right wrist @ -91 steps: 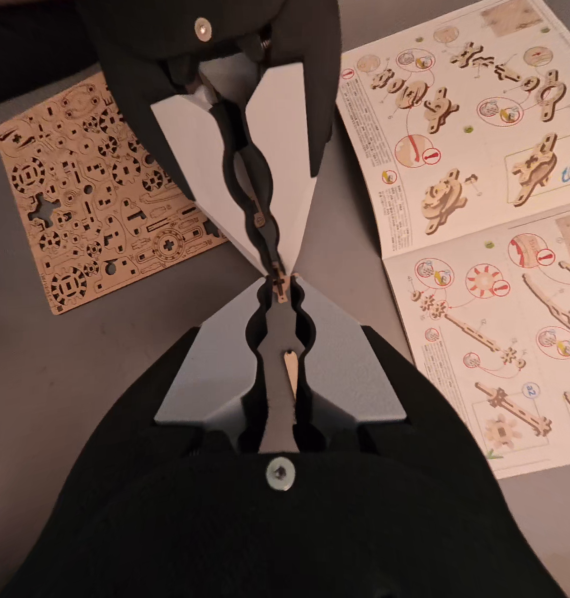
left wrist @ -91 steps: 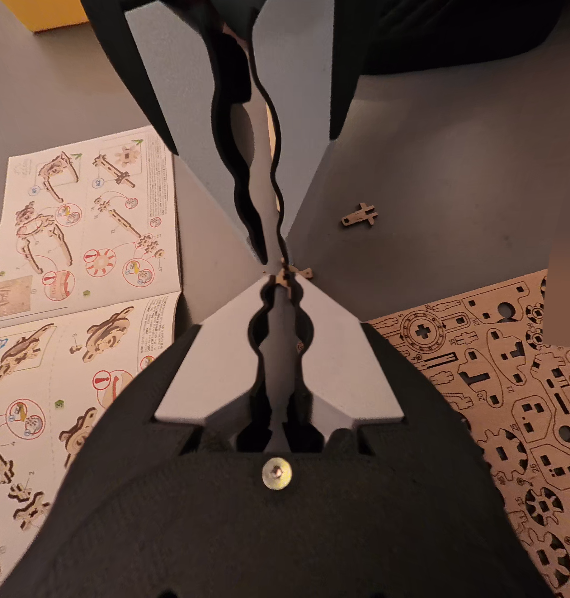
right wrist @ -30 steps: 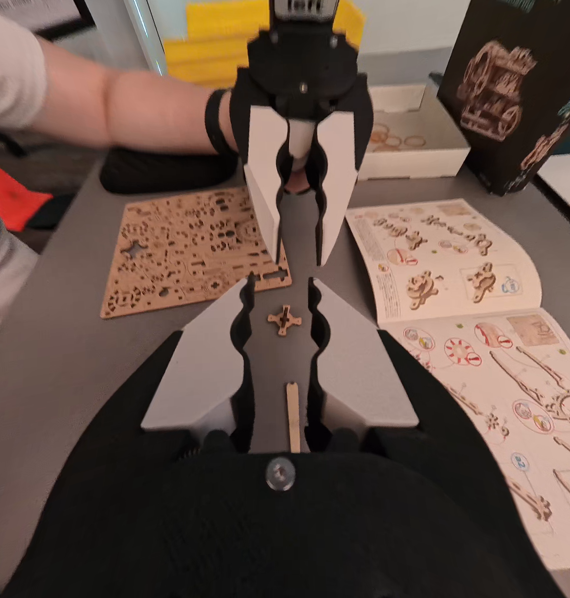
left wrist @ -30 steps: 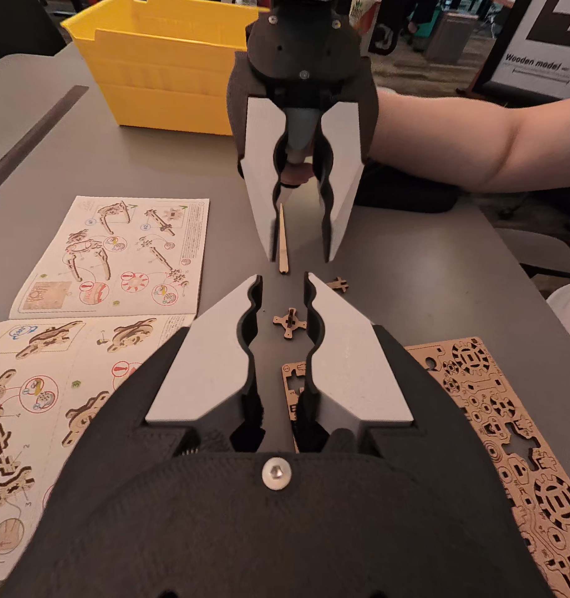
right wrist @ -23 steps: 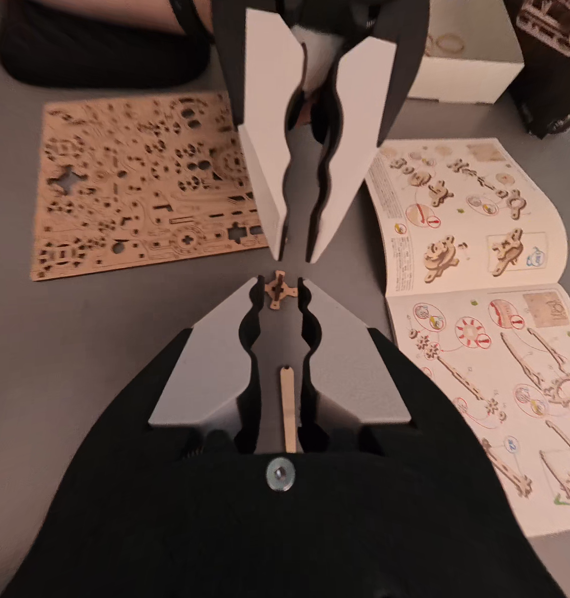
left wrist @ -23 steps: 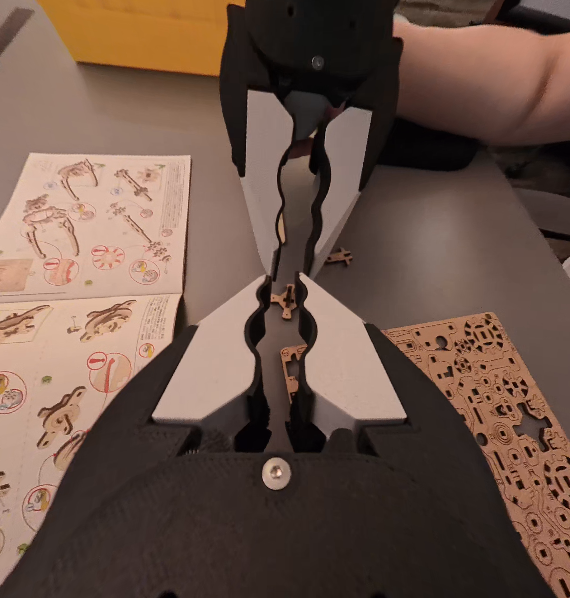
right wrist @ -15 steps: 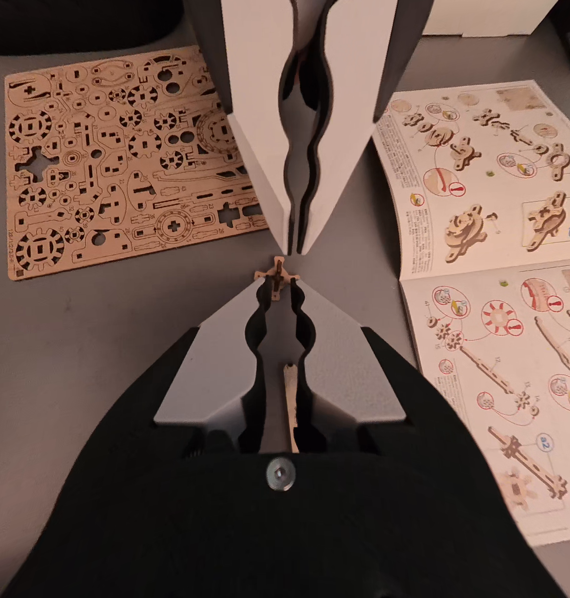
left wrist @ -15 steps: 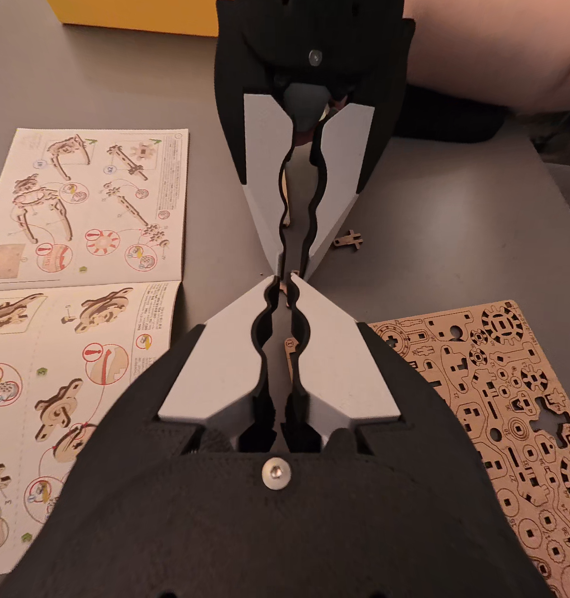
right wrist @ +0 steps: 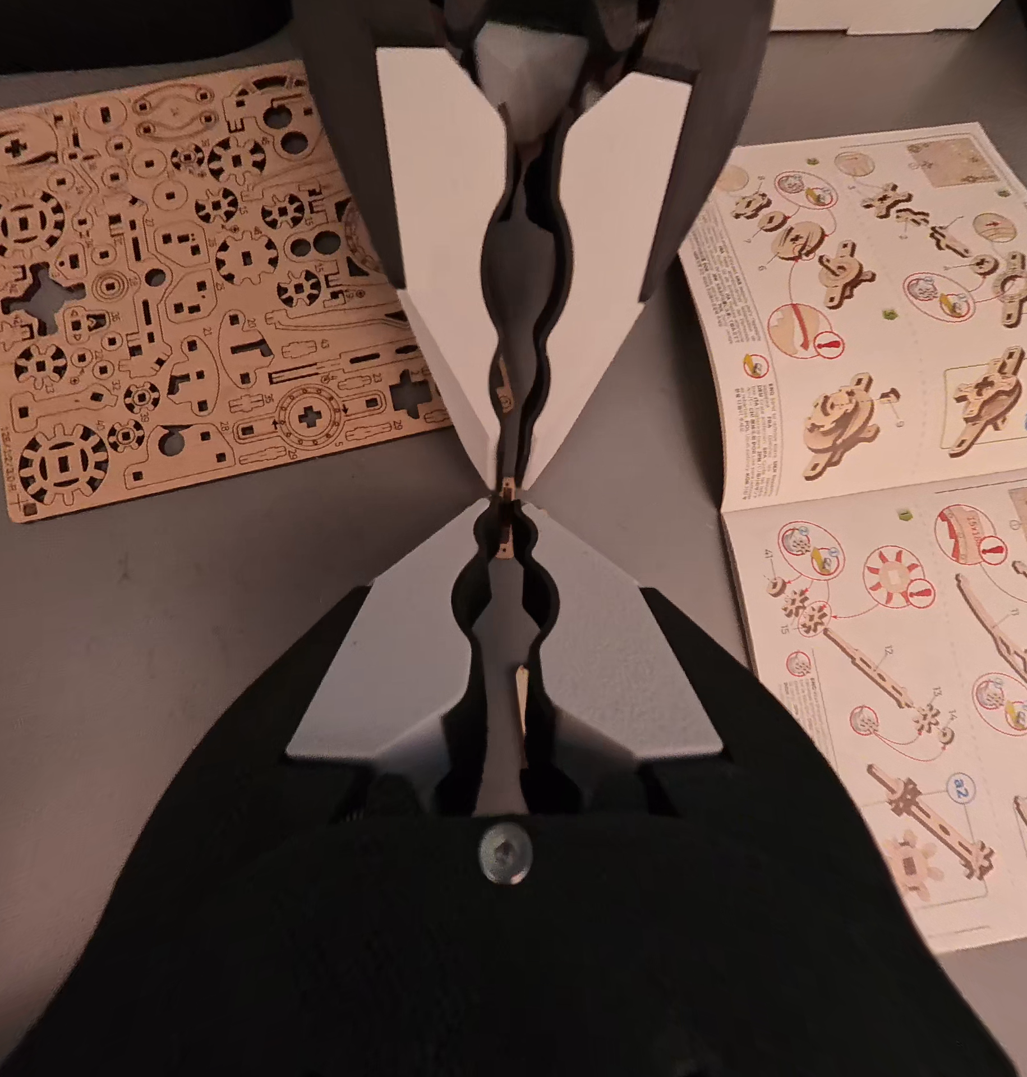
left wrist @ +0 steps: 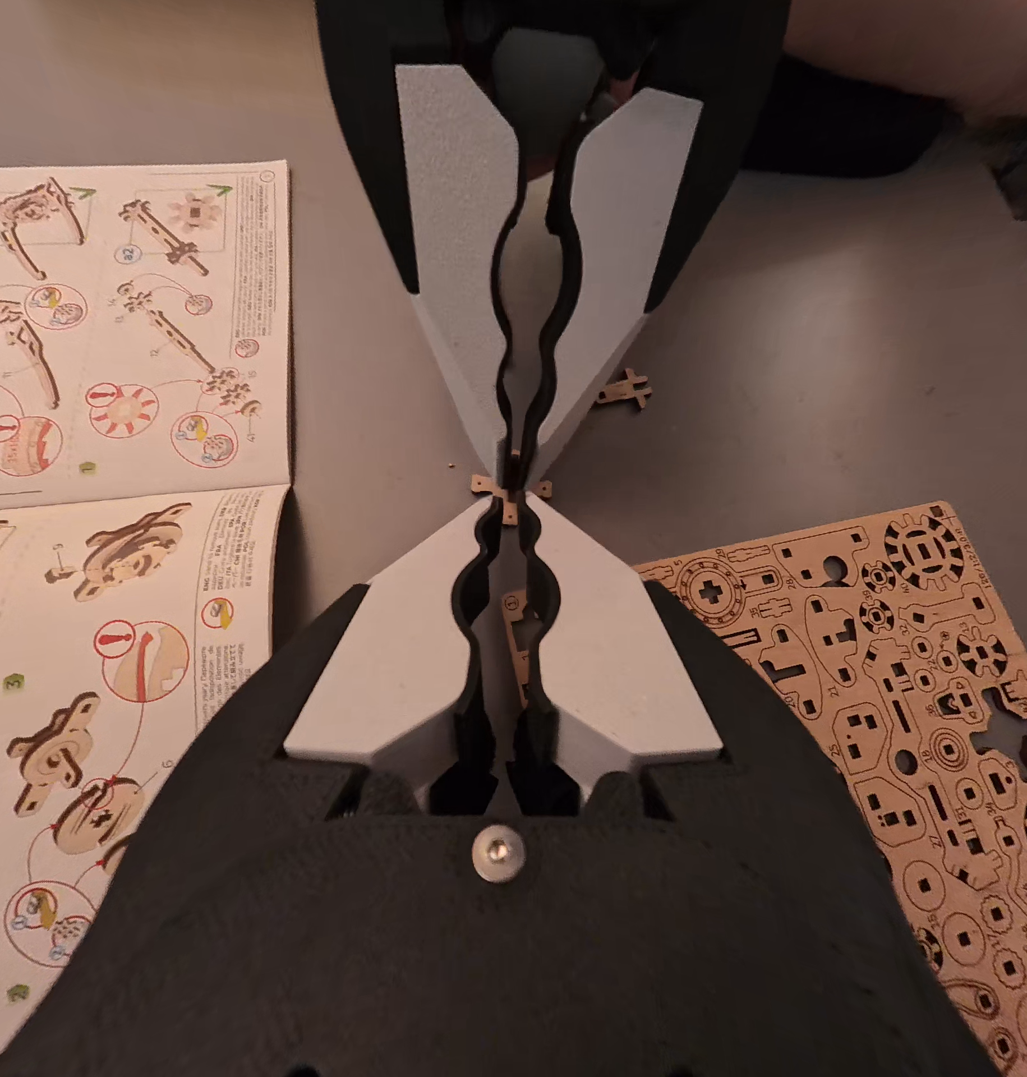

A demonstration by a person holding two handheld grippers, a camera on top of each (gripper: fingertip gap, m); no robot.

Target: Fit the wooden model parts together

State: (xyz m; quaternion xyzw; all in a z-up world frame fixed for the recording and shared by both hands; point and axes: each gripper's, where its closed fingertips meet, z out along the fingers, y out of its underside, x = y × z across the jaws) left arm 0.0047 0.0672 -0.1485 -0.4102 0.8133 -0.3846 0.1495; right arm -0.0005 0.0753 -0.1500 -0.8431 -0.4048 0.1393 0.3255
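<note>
A small cross-shaped wooden part (left wrist: 480,483) sits between the two grippers, which meet tip to tip over the grey table. My left gripper (left wrist: 510,510) is shut on its near leg. My right gripper (left wrist: 514,469) comes from the far side and is shut on its far leg. In the right wrist view the part (right wrist: 506,527) shows edge-on between my right gripper's tips (right wrist: 505,513), with the left gripper (right wrist: 508,478) just beyond. A thin wooden stick (right wrist: 521,714) sits farther back between the right jaws, against the right pad.
An open instruction booklet (left wrist: 132,349) lies left of the left gripper, and a laser-cut wooden sheet (left wrist: 878,670) lies to its right. A small loose wooden piece (left wrist: 624,391) lies on the table beside the right gripper. A white box (right wrist: 878,14) stands at the far edge. Both grippers' tips are close together, under 4 cm apart. The thin wooden stick (right wrist: 521,714) is about equally far from each gripper, around 7 centimeters.
A second ago both grippers were open and apart with the cross part lying on the table. They have since come together and closed on it tip to tip.
</note>
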